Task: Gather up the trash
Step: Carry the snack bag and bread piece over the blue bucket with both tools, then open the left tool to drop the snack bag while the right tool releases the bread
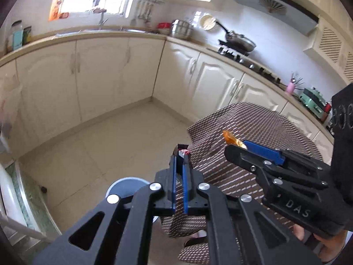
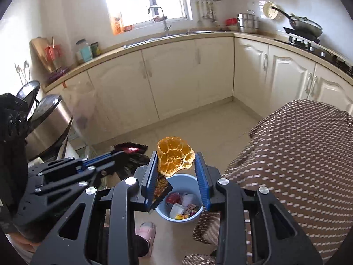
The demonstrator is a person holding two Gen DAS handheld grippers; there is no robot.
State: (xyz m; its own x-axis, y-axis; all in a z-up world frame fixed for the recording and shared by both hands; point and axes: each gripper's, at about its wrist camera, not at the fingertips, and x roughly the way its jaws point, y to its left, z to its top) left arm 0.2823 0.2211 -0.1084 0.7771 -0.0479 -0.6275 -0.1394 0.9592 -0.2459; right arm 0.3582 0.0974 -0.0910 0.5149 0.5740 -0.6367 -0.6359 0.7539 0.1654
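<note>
The right claw (image 2: 176, 165) pinches a crumpled orange translucent wrapper (image 2: 174, 156) between its blue pads; a dark printed packet (image 2: 160, 190) with a serrated edge sits against its left pad, the print too blurred to read. Directly below, on the tiled floor, stands a pale blue trash bin (image 2: 196, 215) holding several wrappers. The left claw (image 1: 181, 154) is pressed together on a dark red wrapper (image 1: 183, 149), seen edge-on in its own view and as a wide dark sheet from the right wrist. Only the left wrist view shows white letters "DAS" (image 1: 296, 207) on the right claw's body, and a hand (image 1: 324, 245) gripping its handle; there the bin is a mere rim behind the claw. Only the right wrist view shows the bin's contents, a pink slipper (image 2: 146, 229), and a steel pedal bin (image 2: 49, 123) at far left. Both claws point downward, angled toward each other. A brown dotted cloth (image 2: 297, 154) lies right. Far off, cream cabinets carry a counter (image 2: 154, 38) with sink, pots and a frying pan (image 2: 305, 26).
</note>
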